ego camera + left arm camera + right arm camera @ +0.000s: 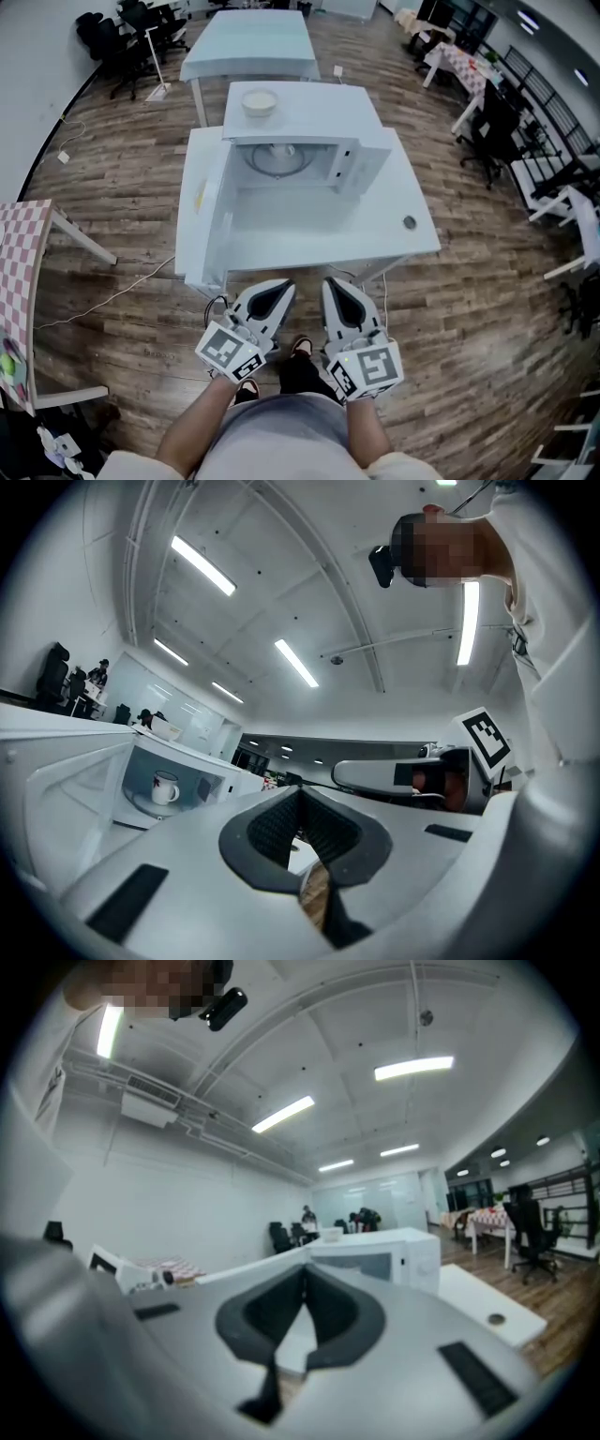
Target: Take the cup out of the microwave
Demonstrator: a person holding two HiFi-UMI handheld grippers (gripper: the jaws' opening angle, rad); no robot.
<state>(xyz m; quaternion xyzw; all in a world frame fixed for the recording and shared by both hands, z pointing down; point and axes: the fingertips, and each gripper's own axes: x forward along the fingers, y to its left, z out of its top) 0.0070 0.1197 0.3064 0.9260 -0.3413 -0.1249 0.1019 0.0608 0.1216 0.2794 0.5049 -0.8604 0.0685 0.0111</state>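
A: Two questions: what lies before us, and what do we hold?
B: We face the table (403, 234), the microwave (300, 112) at its far side, door (202, 211) swung open left.
A: And us?
B: Our left gripper (277, 287) and right gripper (336, 285) hang by its near edge, both closed, empty. The cup (164, 787) stands upright inside the microwave, well apart from both.

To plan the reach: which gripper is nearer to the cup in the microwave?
Left. The left gripper is short of the table, almost in line with the cup; the right gripper is beside it, farther to the right.
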